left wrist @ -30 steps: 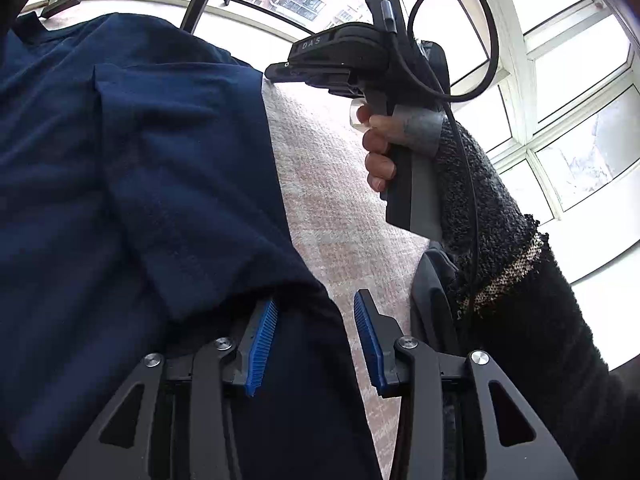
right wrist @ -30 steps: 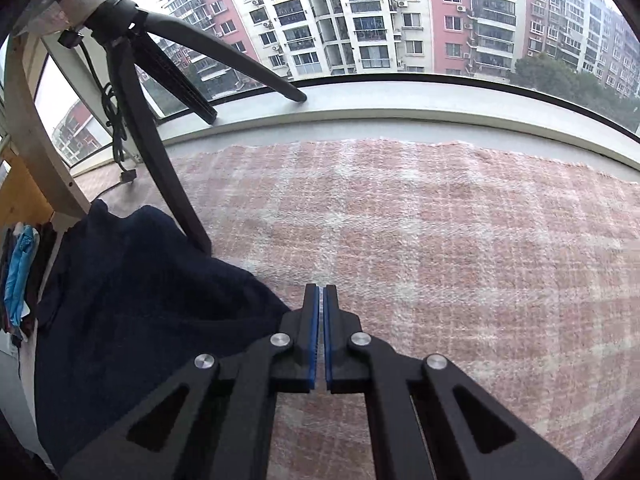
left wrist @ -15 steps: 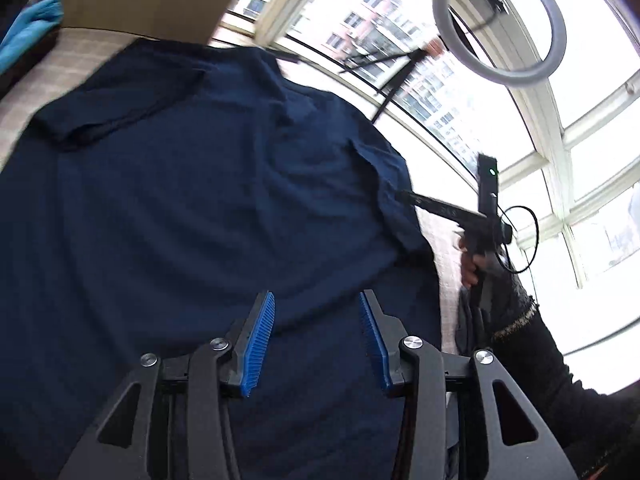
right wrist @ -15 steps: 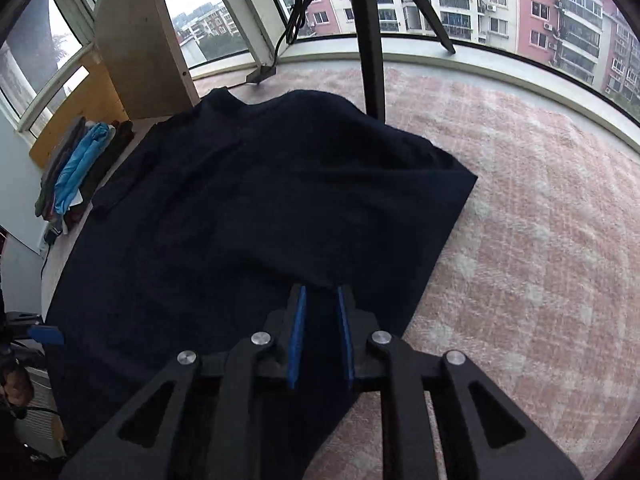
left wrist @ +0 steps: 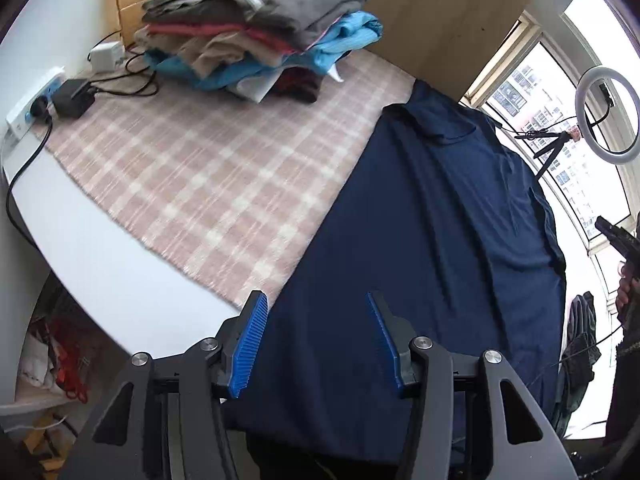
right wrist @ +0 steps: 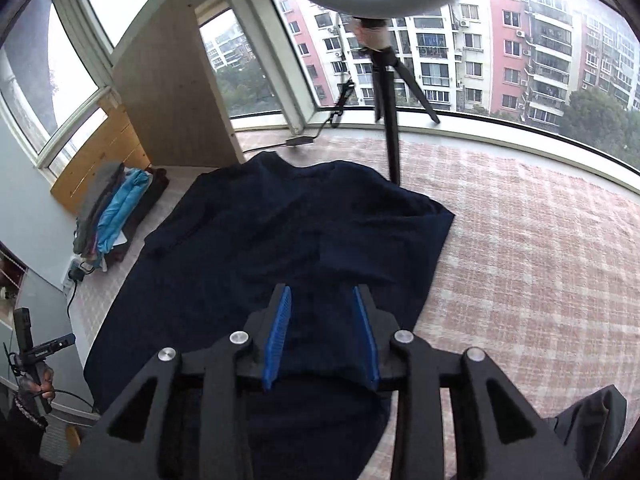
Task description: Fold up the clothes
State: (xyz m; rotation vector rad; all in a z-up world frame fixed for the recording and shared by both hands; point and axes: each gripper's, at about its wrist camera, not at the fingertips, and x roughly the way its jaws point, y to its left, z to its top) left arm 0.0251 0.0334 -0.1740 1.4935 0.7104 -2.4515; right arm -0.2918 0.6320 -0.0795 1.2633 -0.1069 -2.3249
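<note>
A navy blue shirt (left wrist: 432, 240) lies spread flat on the pink checked cloth (left wrist: 208, 176), collar at the far end. It also shows in the right wrist view (right wrist: 280, 240). My left gripper (left wrist: 318, 344) is open and empty, raised above the shirt's near left edge. My right gripper (right wrist: 322, 336) is open and empty, raised above the shirt's near hem, with the right sleeve (right wrist: 380, 248) just ahead of it. The other hand-held gripper shows at the right edge (left wrist: 618, 236) of the left view and at the lower left (right wrist: 36, 352) of the right view.
A pile of folded clothes (left wrist: 256, 28) sits at the far left corner by a power strip (left wrist: 32, 104) and cables. A ring light on a tripod (right wrist: 388, 92) stands at the shirt's far right. The white table edge (left wrist: 104, 276) runs on the left. Windows lie behind.
Both grippers have lifted and pulled back from the shirt, so the whole shirt now shows. My right gripper went from shut to open. The left view swung left.
</note>
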